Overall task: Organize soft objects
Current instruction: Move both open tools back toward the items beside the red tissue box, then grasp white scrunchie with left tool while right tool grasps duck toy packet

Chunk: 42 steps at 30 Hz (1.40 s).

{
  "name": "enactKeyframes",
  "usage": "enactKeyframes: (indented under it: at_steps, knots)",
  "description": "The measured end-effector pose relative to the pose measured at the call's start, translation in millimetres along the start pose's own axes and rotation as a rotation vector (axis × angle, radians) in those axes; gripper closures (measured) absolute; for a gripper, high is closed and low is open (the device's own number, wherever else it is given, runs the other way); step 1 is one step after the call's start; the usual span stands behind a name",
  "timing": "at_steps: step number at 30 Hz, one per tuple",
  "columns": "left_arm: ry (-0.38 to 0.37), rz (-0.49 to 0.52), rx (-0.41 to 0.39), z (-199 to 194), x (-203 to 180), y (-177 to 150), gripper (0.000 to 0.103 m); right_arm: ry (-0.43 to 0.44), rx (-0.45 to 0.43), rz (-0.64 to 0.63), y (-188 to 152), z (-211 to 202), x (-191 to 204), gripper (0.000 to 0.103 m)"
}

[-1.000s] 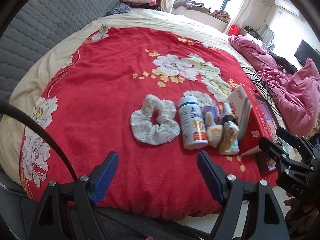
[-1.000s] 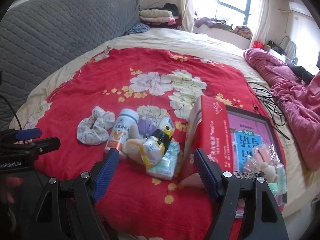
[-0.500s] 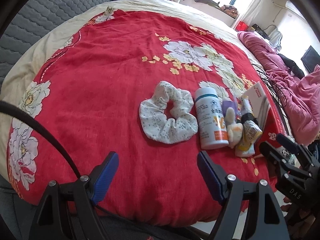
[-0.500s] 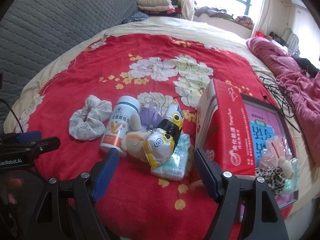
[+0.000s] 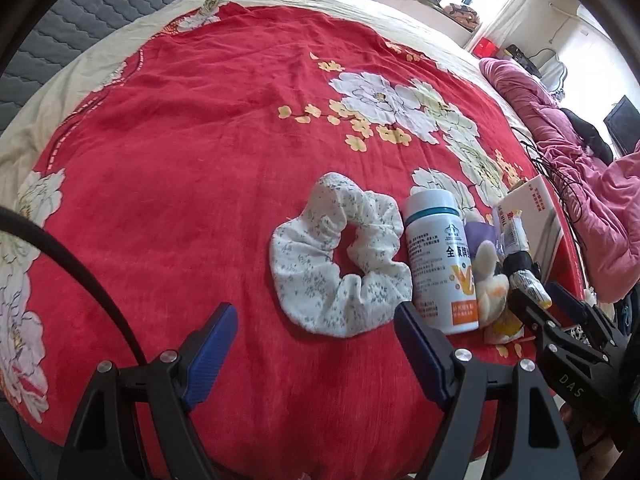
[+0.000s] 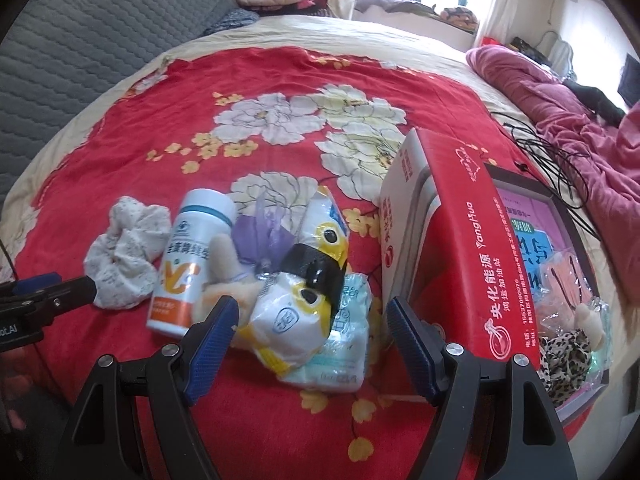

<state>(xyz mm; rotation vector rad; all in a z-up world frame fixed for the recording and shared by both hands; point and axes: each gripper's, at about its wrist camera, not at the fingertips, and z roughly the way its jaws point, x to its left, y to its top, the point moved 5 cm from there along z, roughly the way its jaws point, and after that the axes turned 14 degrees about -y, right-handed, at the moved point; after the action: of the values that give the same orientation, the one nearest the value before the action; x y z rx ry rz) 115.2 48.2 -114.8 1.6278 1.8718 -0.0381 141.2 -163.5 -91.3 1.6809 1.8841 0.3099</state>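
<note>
A white flowered scrunchie [image 5: 340, 264] lies on the red bedspread just ahead of my open, empty left gripper [image 5: 316, 332]; it also shows in the right wrist view [image 6: 124, 248]. Beside it lies a white pill bottle [image 5: 440, 264], also in the right wrist view [image 6: 188, 260]. My right gripper [image 6: 312, 324] is open and empty, its jaws on either side of a plastic-wrapped plush toy [image 6: 300, 312] lying on a pale blue tissue pack [image 6: 344, 344]. A purple bag [image 6: 264, 236] and a cream plush [image 6: 224, 268] lie behind.
A red carton [image 6: 460, 240] lies at the right, against a dark tray [image 6: 568, 216] holding a leopard-print item [image 6: 564, 352] and wrapped soft things. Black cables [image 6: 552, 168] and pink bedding [image 6: 592, 128] lie far right. A grey quilted headboard [image 6: 80, 40] is at the left.
Both grippers have moved forward and down toward the bed. The scrunchie now sits close before the left jaws, and the wrapped plush now sits between the right jaws. Both stay open.
</note>
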Motion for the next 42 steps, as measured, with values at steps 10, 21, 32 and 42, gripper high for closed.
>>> enactKeyframes:
  at_steps: [10,21,32,42]
  knots:
    - [0.006,0.009,0.033,21.8,-0.1,5.8,0.023,-0.044,-0.009,-0.004,6.3,8.4,-2.9,0.051]
    - [0.024,0.029,0.038,33.9,-1.2,14.9,0.023,-0.100,-0.005,-0.055,10.7,19.7,0.3,0.056]
    - [0.046,0.029,0.031,45.7,0.8,22.0,0.023,-0.071,-0.001,-0.075,13.8,19.3,-1.5,0.067]
    - [0.072,0.042,0.018,49.0,-1.8,29.0,0.053,-0.025,0.007,-0.036,11.1,12.1,-6.5,0.067]
